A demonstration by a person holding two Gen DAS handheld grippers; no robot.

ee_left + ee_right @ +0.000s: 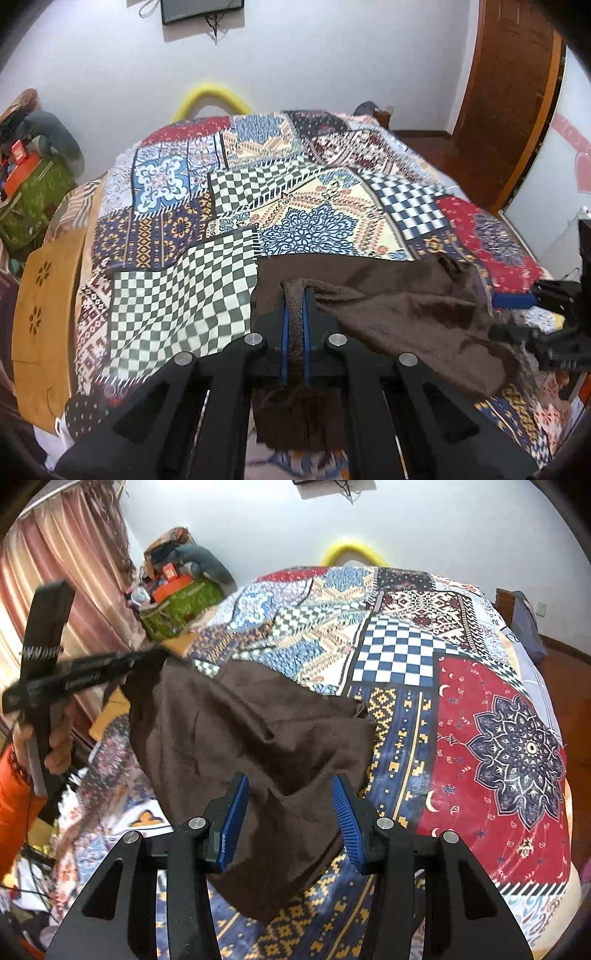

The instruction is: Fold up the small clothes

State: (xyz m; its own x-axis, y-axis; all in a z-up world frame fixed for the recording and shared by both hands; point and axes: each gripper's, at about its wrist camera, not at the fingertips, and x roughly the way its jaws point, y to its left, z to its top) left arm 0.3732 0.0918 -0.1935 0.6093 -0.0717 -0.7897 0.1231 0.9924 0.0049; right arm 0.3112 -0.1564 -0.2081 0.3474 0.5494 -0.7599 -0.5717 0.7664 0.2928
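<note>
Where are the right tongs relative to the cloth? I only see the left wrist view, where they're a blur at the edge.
Observer: The right tongs stand open, and a fold of the cloth runs between their pads without looking pinched.
Operator: How does my left grip look from that side?
Observer: The left tongs hold one corner of the cloth up off the bed, so the cloth slopes down from them towards the right tongs.
</note>
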